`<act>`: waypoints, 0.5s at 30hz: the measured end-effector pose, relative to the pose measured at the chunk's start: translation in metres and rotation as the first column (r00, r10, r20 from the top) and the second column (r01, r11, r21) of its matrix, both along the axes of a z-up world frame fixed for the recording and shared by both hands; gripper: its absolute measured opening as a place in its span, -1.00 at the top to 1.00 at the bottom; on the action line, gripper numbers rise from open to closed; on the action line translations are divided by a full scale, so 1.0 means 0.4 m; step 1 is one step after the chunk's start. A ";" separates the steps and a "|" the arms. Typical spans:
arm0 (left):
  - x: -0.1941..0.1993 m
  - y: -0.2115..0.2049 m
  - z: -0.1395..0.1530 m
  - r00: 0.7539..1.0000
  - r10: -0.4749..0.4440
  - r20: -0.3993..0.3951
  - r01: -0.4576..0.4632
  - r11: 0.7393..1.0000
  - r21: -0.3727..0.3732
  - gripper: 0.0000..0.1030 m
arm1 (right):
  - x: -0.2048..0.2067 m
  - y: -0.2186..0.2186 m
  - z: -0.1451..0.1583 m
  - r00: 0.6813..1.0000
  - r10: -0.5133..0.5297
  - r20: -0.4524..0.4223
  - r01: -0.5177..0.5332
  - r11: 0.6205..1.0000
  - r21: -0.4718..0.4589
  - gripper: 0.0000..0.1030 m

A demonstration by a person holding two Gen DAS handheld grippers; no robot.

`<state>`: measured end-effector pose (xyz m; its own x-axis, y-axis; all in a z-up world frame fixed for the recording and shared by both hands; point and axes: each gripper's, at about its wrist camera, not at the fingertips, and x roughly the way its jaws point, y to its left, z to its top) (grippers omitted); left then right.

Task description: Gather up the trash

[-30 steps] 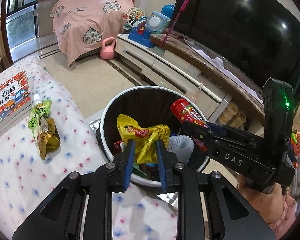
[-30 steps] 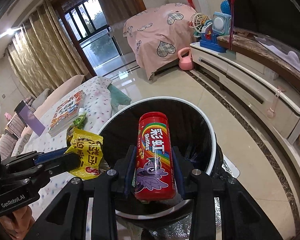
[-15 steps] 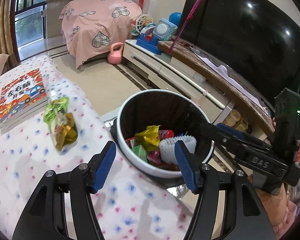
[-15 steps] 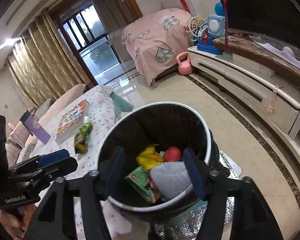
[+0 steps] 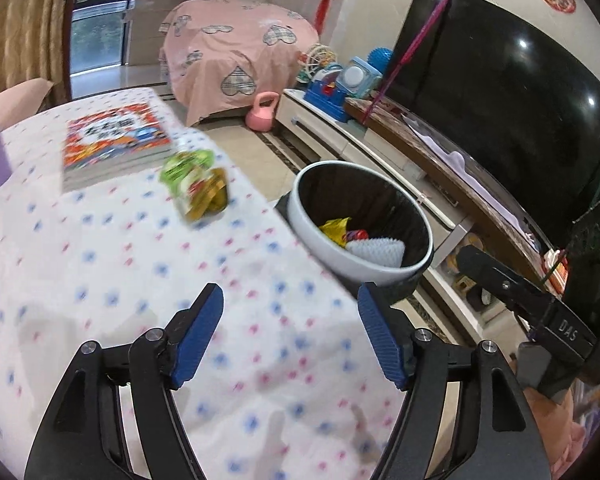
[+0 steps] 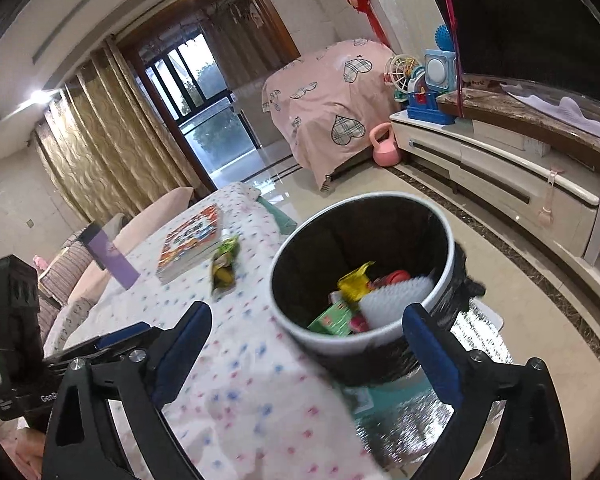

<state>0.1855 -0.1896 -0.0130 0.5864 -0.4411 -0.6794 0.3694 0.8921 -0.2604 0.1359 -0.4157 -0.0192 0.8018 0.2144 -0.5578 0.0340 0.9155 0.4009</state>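
The left gripper (image 5: 290, 334) is hanging over the dotted tablecloth (image 5: 100, 280) with its fingers spread wide, gripping nothing. The right gripper (image 6: 306, 354) is gaping equally wide and empty beside the trash bin (image 6: 384, 336). Green-and-gold wrappers (image 5: 196, 190) are lying near the tablecloth's bin-side edge, beside a book (image 5: 114, 138).

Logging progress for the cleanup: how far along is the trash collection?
Done: wrappers lie inside the trash bin. In hand: nothing; the left gripper and right gripper are both open and empty. Left: the green and gold pouches beside the book on the table.
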 end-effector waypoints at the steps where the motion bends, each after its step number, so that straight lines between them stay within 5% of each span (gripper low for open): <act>1: -0.016 0.018 -0.002 1.000 0.012 0.004 -0.012 1.000 -0.001 -0.39 | -0.010 0.008 0.000 1.000 0.001 0.003 -0.001 1.000 0.000 -0.90; 7: -0.095 0.104 0.010 0.995 0.080 0.053 -0.079 0.997 -0.018 -0.43 | -0.072 0.074 0.007 0.999 0.015 0.040 -0.015 1.000 0.001 -0.95; 15: -0.233 0.187 0.057 0.945 0.177 0.275 -0.185 0.983 0.004 -0.81 | -0.173 0.169 0.055 0.979 0.015 0.202 0.005 0.995 -0.099 -1.00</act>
